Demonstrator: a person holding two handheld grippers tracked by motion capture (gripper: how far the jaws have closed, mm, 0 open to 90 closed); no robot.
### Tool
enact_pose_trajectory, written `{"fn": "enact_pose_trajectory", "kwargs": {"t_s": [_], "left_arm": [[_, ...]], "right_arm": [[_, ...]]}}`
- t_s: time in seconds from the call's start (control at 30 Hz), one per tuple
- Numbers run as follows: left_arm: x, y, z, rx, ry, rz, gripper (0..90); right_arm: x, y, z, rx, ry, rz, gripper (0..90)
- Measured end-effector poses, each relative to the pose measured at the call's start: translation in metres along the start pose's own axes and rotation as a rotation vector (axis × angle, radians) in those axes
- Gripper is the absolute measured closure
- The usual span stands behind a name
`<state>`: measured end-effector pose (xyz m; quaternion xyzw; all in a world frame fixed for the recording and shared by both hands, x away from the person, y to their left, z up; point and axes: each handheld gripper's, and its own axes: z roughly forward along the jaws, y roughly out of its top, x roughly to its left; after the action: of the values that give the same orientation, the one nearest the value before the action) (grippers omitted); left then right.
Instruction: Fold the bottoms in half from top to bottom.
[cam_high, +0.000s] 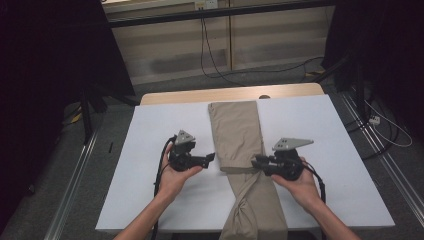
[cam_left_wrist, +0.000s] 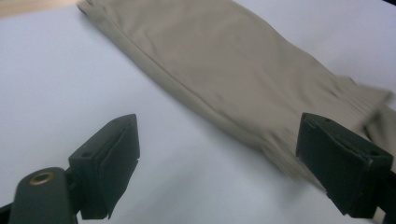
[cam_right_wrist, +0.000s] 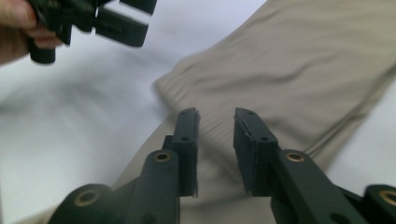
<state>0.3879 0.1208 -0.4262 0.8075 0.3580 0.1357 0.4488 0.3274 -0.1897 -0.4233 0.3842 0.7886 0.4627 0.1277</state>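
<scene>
Khaki cotton trousers (cam_high: 240, 140), folded lengthwise, lay down the middle of the white table (cam_high: 160, 130), left gripper (cam_high: 209, 158) gaping just beside their folded edge, right gripper (cam_high: 256, 161) narrowly parted over it, so both should pinch cloth evenly.

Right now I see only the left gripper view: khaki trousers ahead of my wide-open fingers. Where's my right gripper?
Observer: In the high view the right gripper sits at the right edge of the trousers, facing the left gripper across them.
Operator: Has it grabbed the cloth?
Observer: No. The right gripper view shows its fingers a narrow gap apart over the fabric, with nothing pinched.
Operator: What about the trousers' near end?
Observer: It bunches up and runs off the near edge of the white table.
</scene>
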Motion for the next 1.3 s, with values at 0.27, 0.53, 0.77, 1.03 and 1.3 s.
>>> {"fn": "enact_pose_trajectory", "kwargs": {"t_s": [0.27,0.53,0.77,1.03,1.3], "left_arm": [[-0.022,-0.032,-0.021,0.005,-0.047,0.058,16.3],[-0.027,-0.033,-0.012,0.019,-0.063,0.081,16.1],[-0.031,-0.035,-0.014,0.030,-0.062,0.079,16.1],[-0.032,-0.034,-0.011,0.016,-0.060,0.056,16.4],[-0.033,-0.035,-0.010,0.030,-0.053,0.038,17.0]], "right_arm": [[0.062,-0.025,0.004,0.080,0.137,-0.103,57.7],[0.088,-0.039,0.032,0.191,0.207,-0.272,29.2],[0.088,-0.038,0.032,0.203,0.050,-0.340,83.0],[0.061,-0.004,0.014,0.042,0.089,-0.152,85.3],[0.003,0.029,0.025,-0.080,-0.023,0.078,84.3]]}}
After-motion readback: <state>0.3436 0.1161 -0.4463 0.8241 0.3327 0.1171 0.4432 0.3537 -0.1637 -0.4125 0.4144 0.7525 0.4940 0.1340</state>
